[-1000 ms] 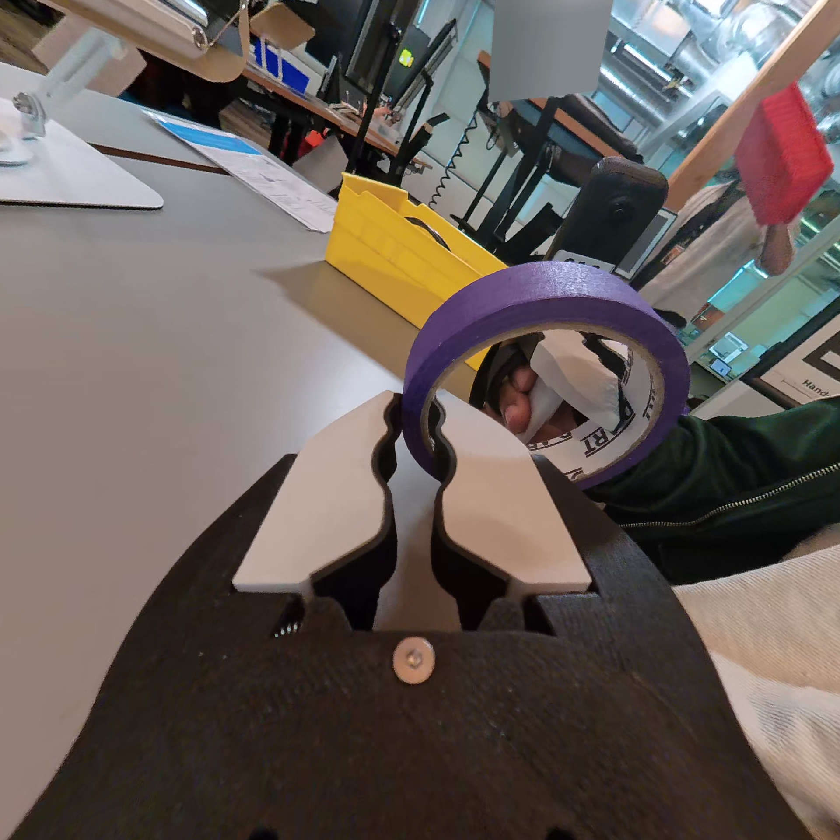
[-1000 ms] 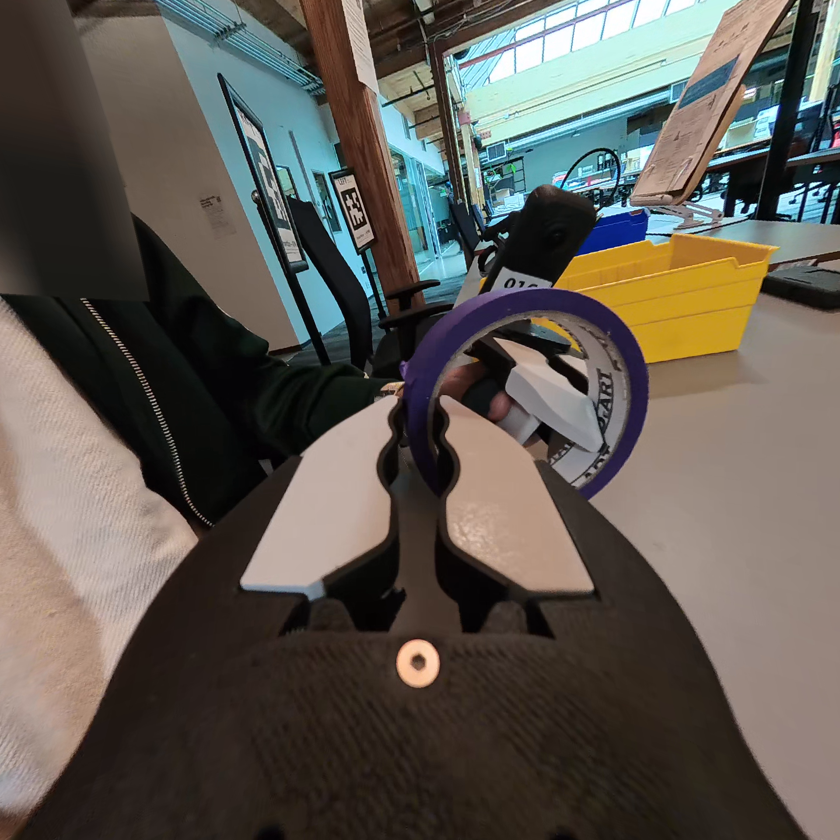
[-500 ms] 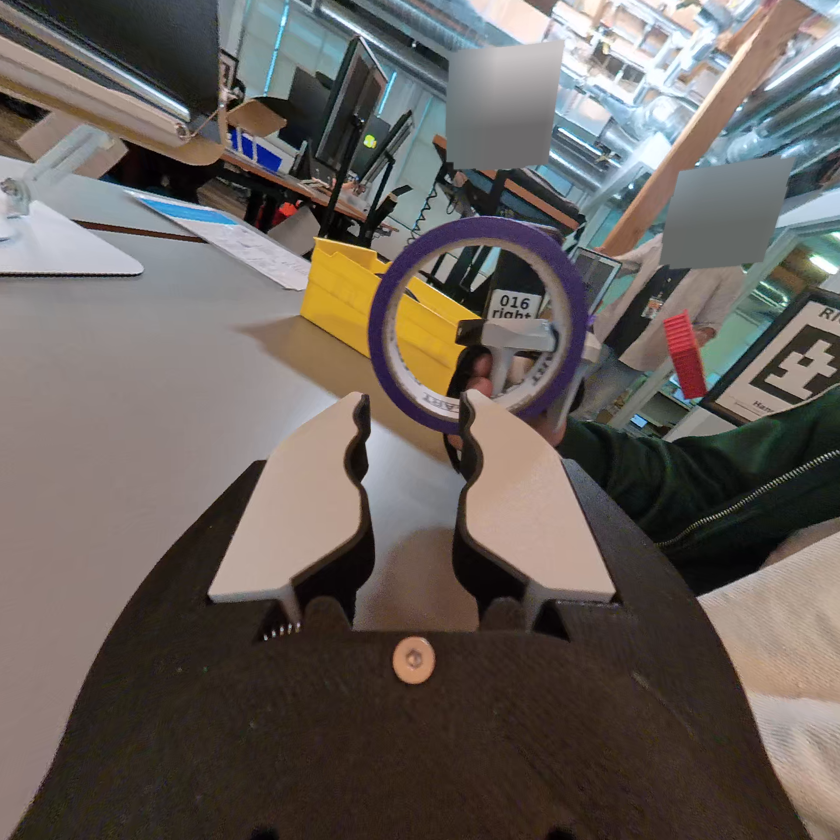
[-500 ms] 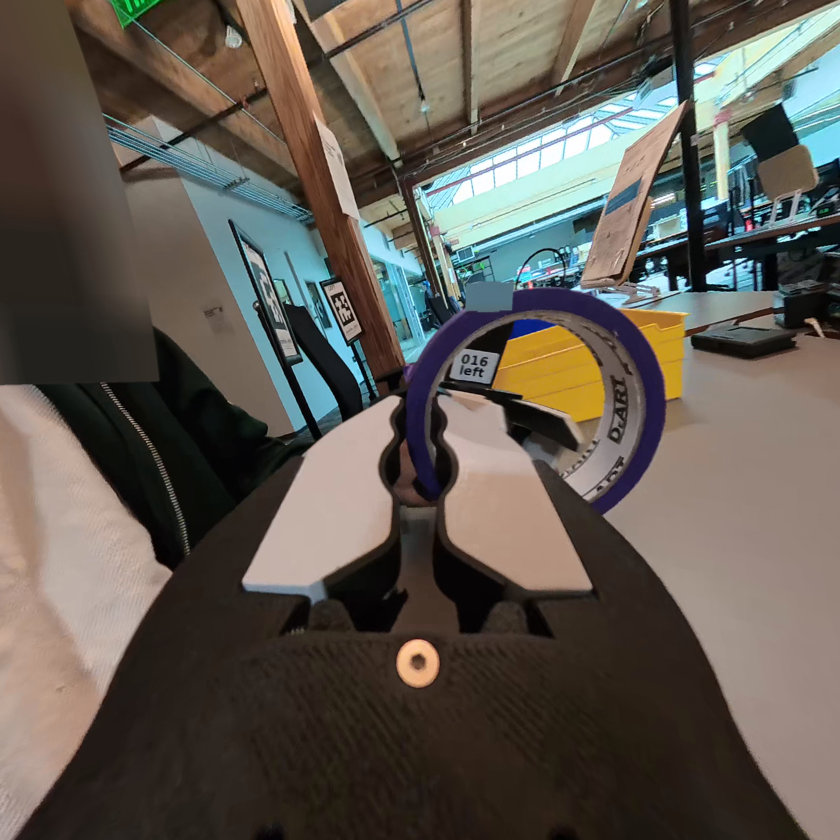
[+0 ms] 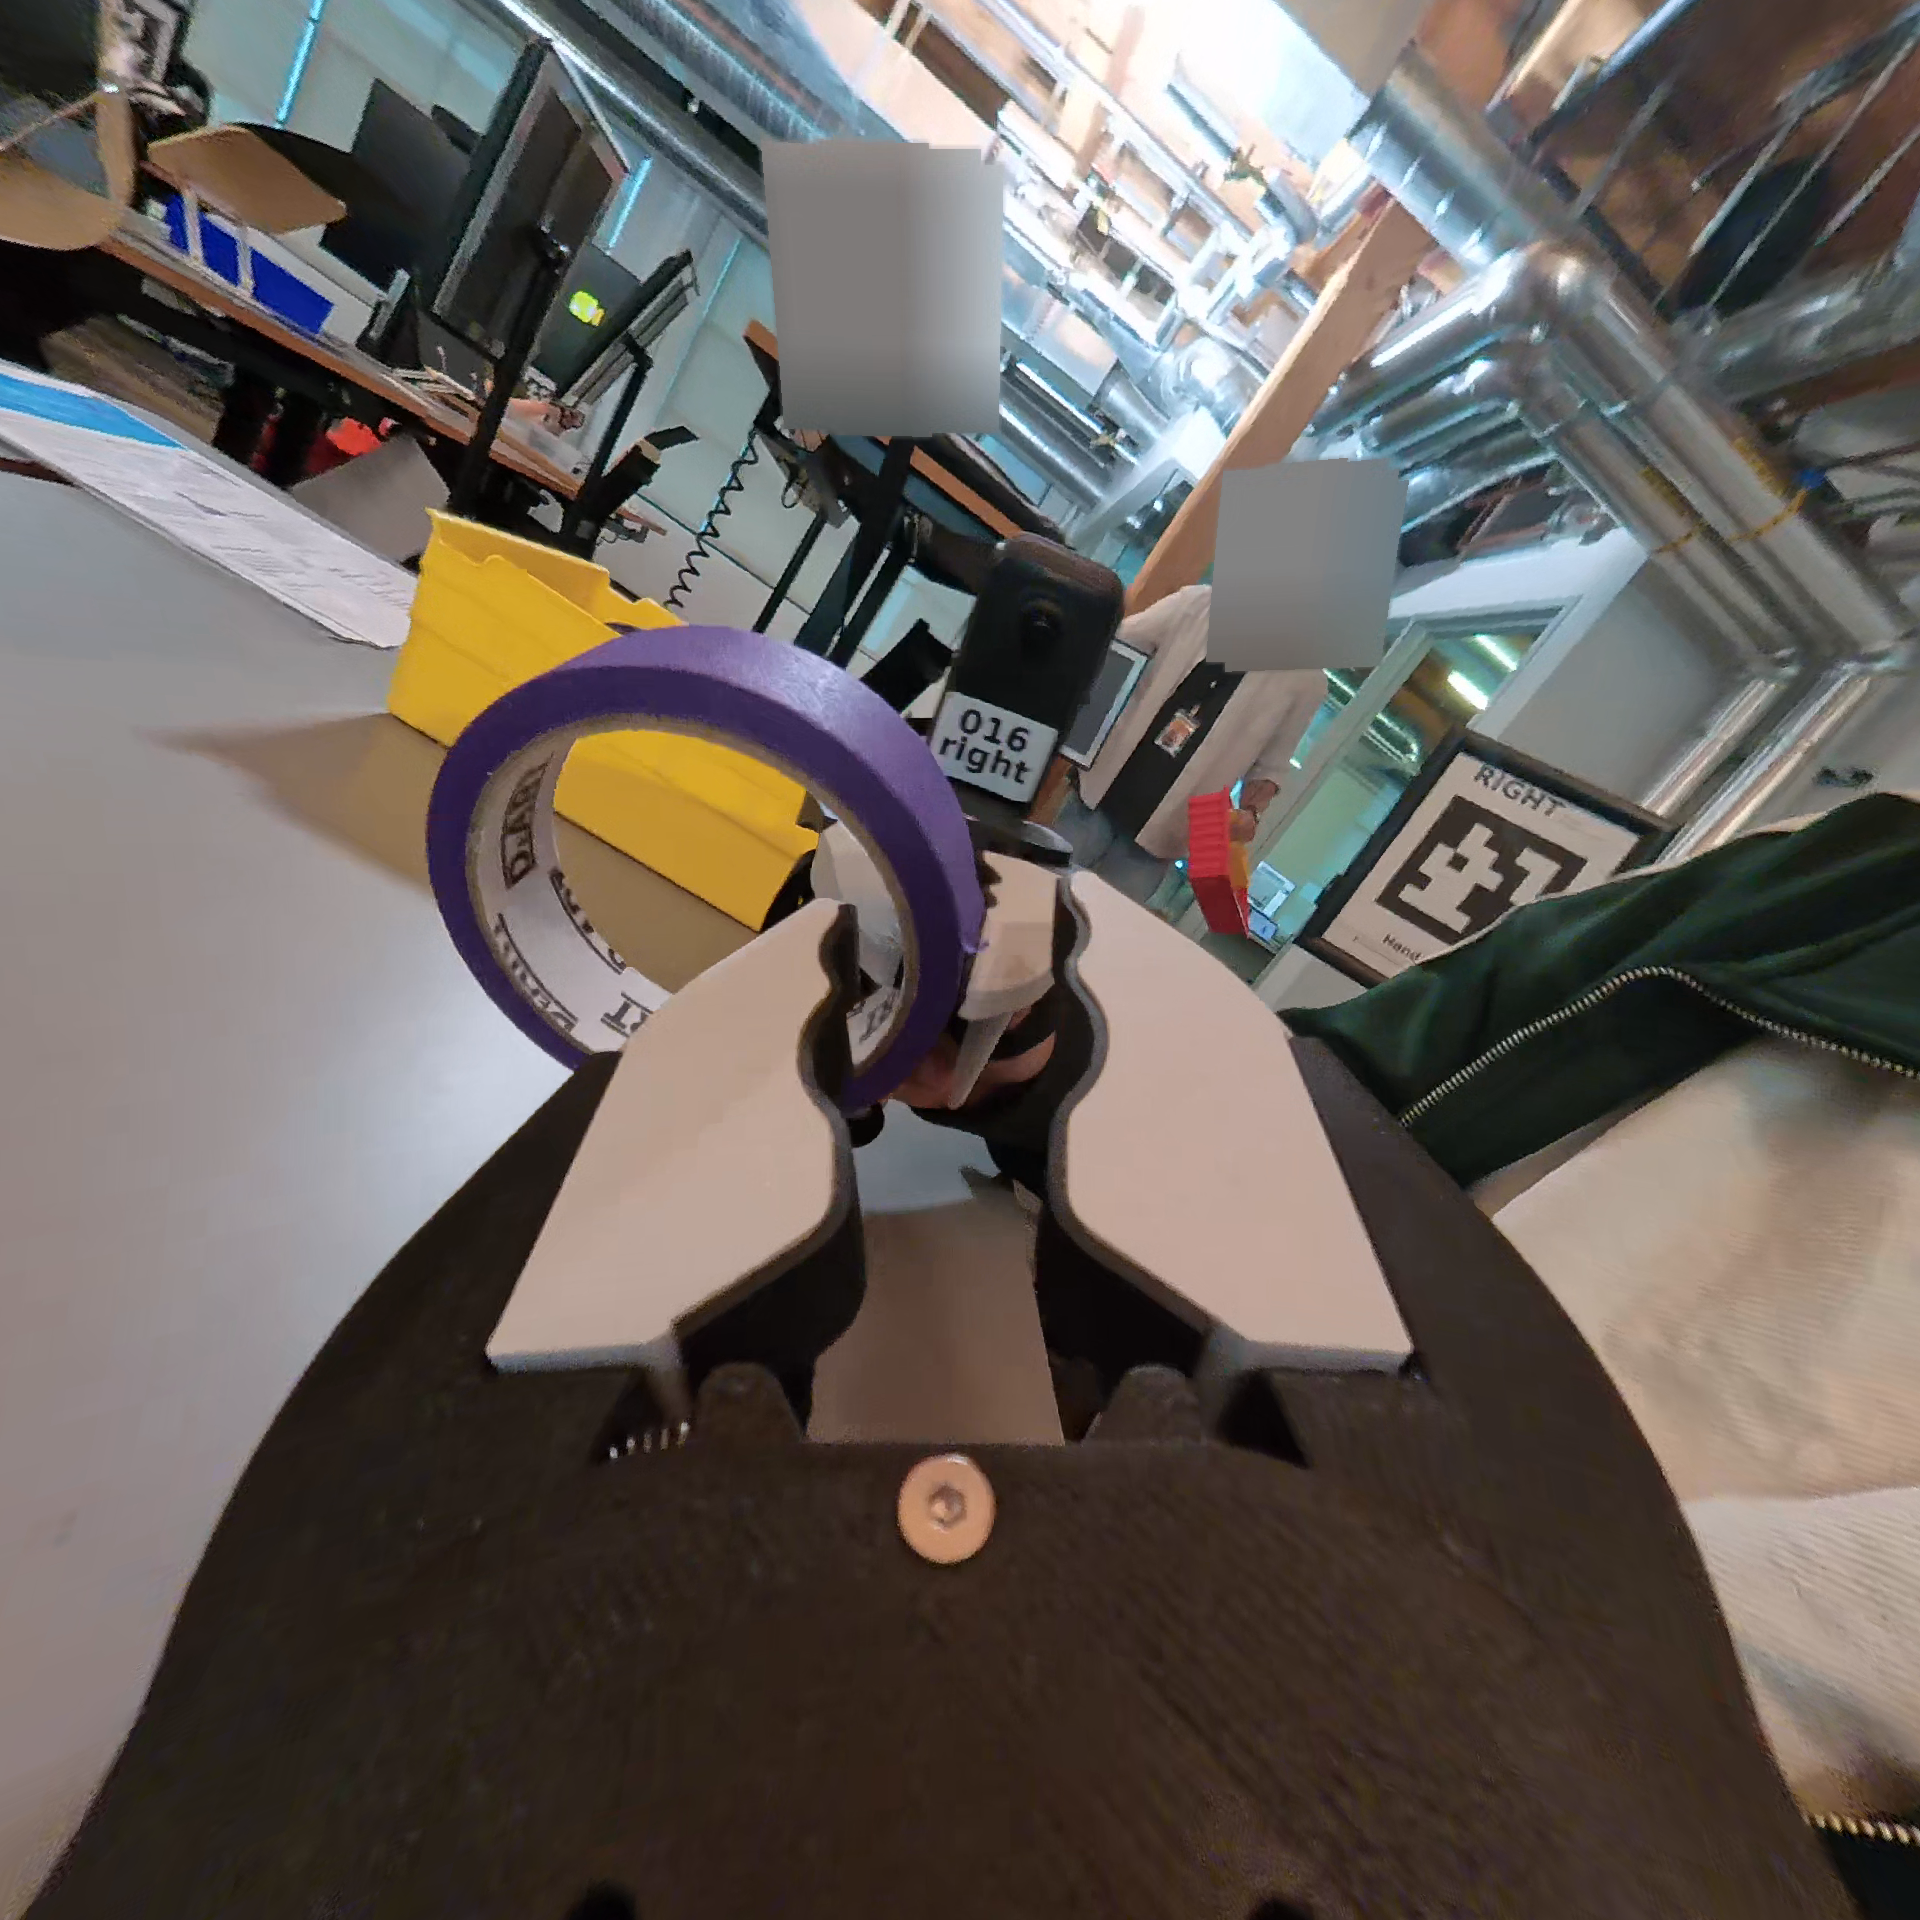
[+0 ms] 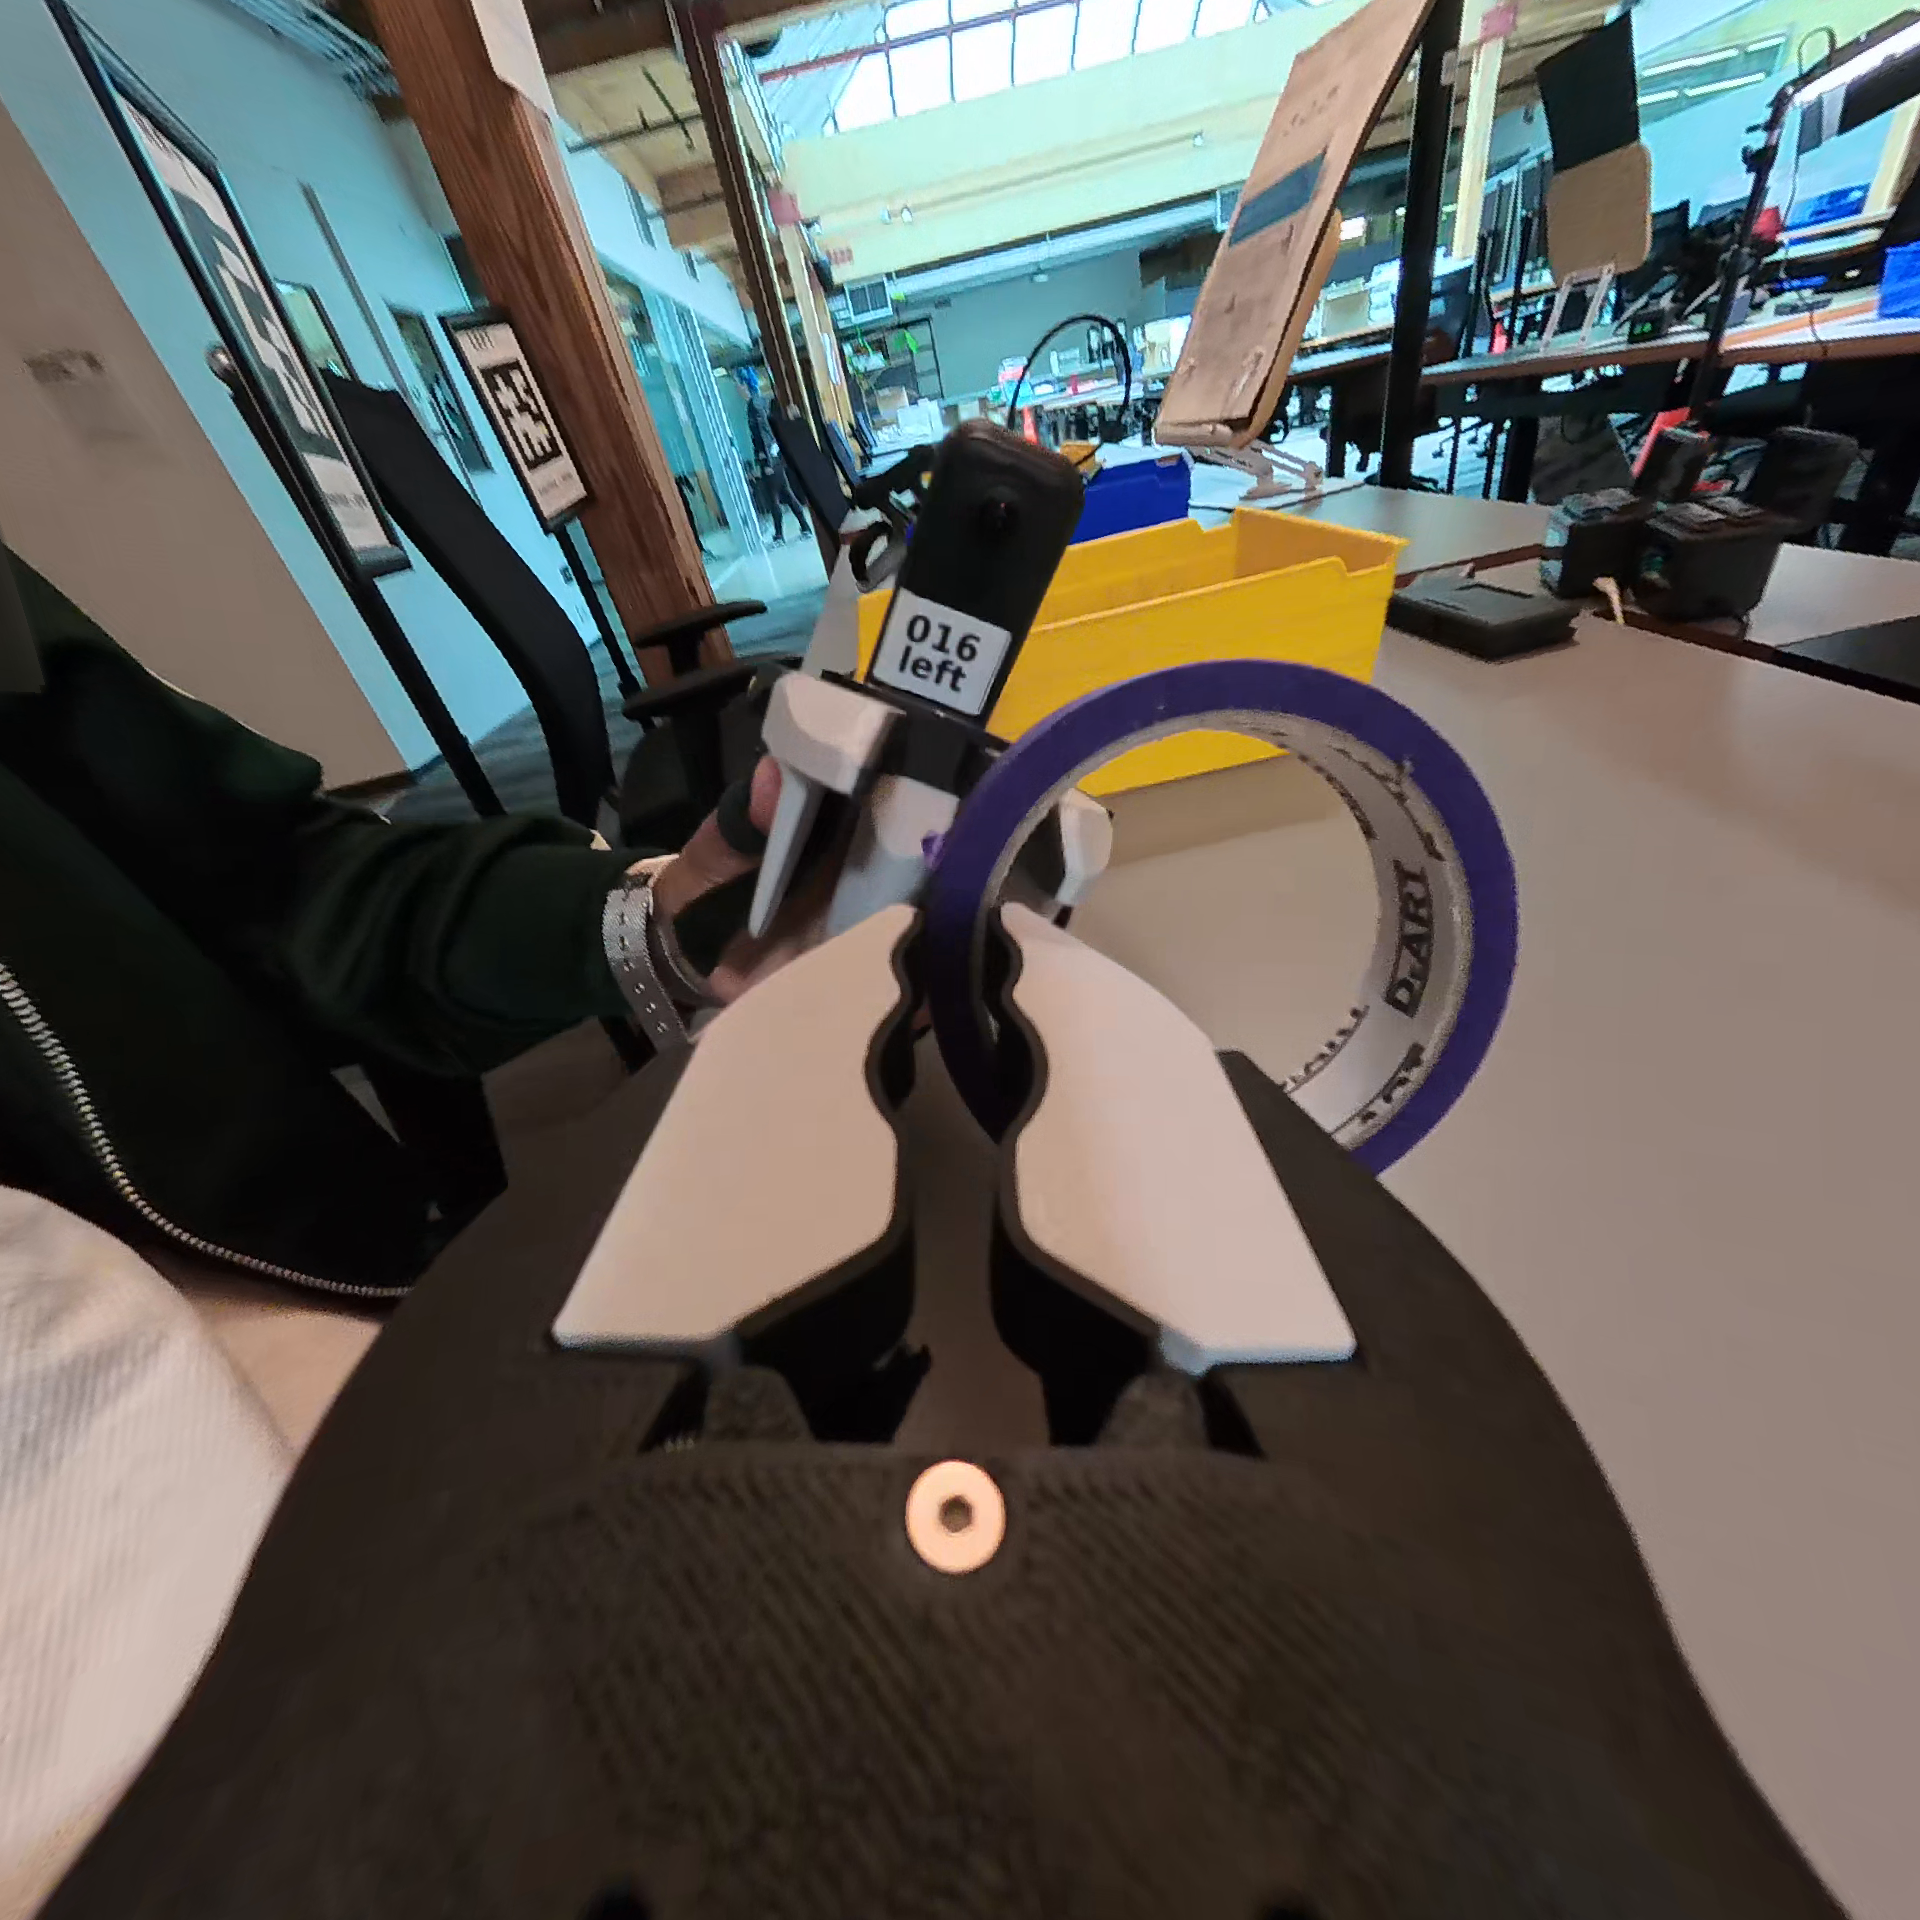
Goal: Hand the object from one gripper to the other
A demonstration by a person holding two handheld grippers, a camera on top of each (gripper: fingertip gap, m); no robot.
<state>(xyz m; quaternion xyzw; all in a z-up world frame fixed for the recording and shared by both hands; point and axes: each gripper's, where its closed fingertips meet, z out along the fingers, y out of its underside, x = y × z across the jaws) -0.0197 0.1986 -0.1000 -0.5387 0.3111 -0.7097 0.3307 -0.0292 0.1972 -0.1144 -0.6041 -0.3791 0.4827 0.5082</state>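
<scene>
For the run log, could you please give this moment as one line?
left tongs: open, beside tape | right tongs: shut on purple tape roll | tape: held above table

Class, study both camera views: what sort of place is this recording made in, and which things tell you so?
Probably an open-plan lab or workshop office: long desks with monitors, bare ceiling ducts and timber posts, and a yellow parts bin on the grey table.

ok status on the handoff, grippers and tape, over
Right gripper shut on the purple tape roll. Left gripper open, one finger through the roll's hole, the other outside. Roll held above the table. Nothing in the way.
</scene>
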